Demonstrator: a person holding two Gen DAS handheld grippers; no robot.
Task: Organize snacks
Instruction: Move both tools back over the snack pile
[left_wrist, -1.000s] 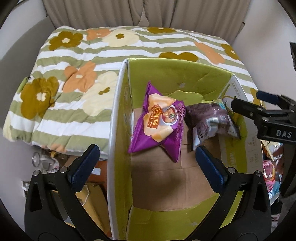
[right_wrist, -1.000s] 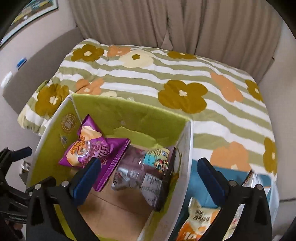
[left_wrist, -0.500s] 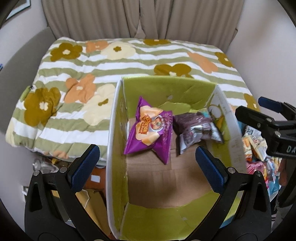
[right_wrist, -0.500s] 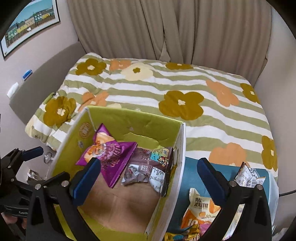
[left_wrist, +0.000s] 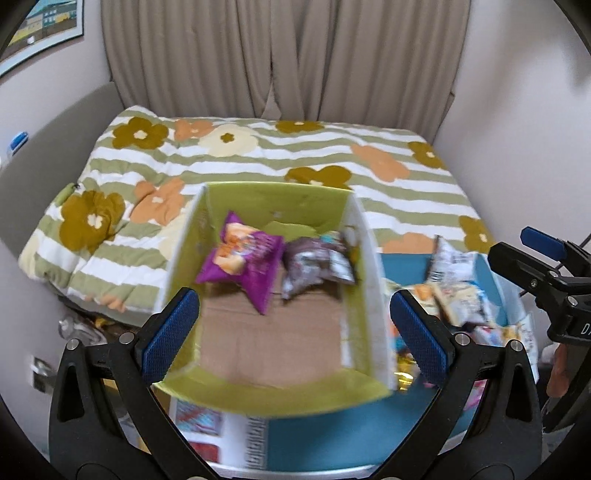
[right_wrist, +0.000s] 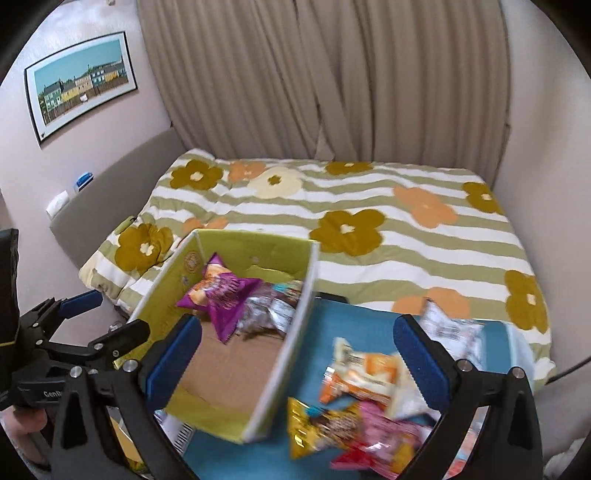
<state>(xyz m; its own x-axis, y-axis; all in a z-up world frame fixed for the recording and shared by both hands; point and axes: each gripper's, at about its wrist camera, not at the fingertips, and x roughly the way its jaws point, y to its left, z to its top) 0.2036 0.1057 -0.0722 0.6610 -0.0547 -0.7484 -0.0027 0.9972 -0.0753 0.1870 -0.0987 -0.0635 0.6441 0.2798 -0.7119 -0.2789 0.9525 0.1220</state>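
Note:
A green cardboard box (left_wrist: 258, 397) (right_wrist: 162, 288) holds a purple snack bag (left_wrist: 243, 254) (right_wrist: 218, 291) and a dark brown snack bag (left_wrist: 314, 262) (right_wrist: 266, 310) at its far end. To its right, several loose snack packs lie on a blue surface (right_wrist: 332, 332): an orange-white one (right_wrist: 365, 373), a yellow-brown one (right_wrist: 325, 421) and a pink one (right_wrist: 391, 432). My left gripper (left_wrist: 295, 328) is open and empty, raised above the box. My right gripper (right_wrist: 297, 360) is open and empty, above the box's right wall and the loose packs.
A bed with a striped flower quilt (left_wrist: 258, 155) (right_wrist: 369, 206) lies behind the box. Curtains (right_wrist: 314, 74) hang beyond it. A framed picture (right_wrist: 79, 79) is on the left wall. Clutter sits on the floor to the left of the box (left_wrist: 77, 328).
Both grippers have pulled back and risen away from the box, so it looks smaller. The loose snack pile on the blue surface has come into view. Both stay open.

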